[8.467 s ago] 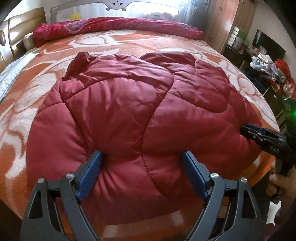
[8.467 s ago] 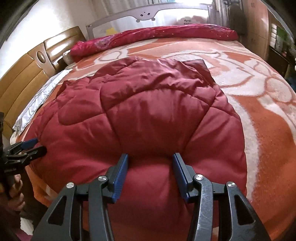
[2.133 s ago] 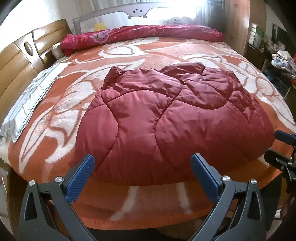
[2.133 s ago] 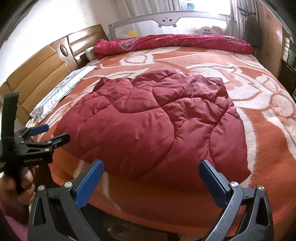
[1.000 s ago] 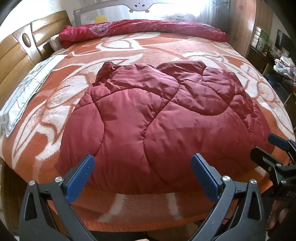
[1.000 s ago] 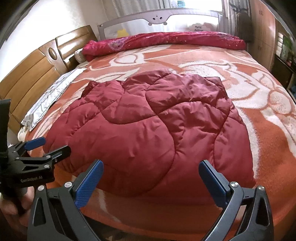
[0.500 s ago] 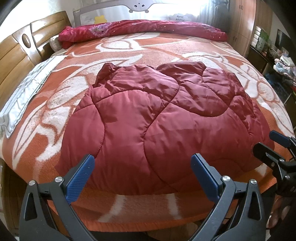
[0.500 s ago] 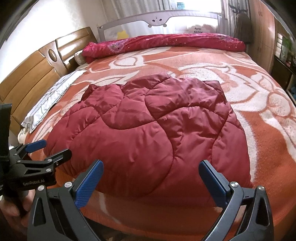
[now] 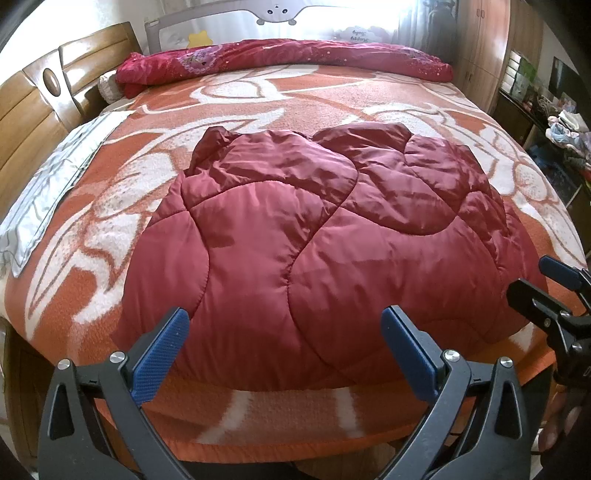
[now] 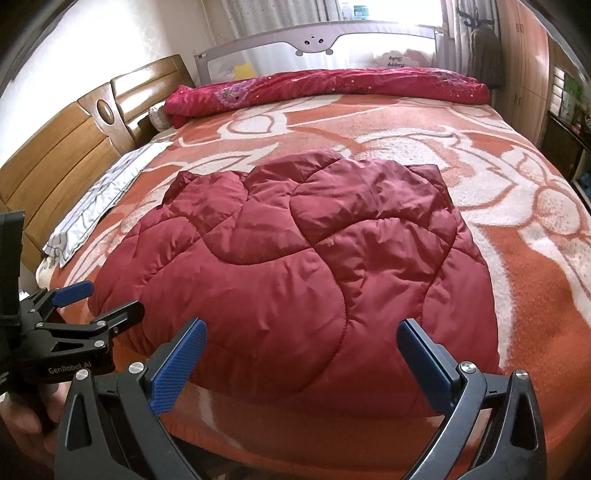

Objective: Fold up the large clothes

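A dark red quilted padded garment [image 9: 317, 243] lies folded in a rounded bundle on the orange-and-white blanket [image 9: 258, 96], near the bed's front edge. It also shows in the right wrist view [image 10: 303, 273]. My left gripper [image 9: 284, 343] is open and empty, held just before the garment's near edge, not touching it. My right gripper [image 10: 303, 354] is open and empty, likewise in front of the near edge. The right gripper shows at the right edge of the left wrist view [image 9: 546, 291], the left gripper at the left of the right wrist view [image 10: 99, 306].
A rolled red floral quilt [image 9: 280, 59] lies along the far side under a grey bed rail [image 9: 277, 11]. A wooden headboard [image 10: 74, 147] and a grey striped cloth [image 10: 107, 195] are on the left. Cluttered shelves [image 9: 561, 122] stand at the right.
Both grippers have let go of the garment and opened wide since 8.5 s ago, and drew back. In the last second both views pulled slightly away from the garment.
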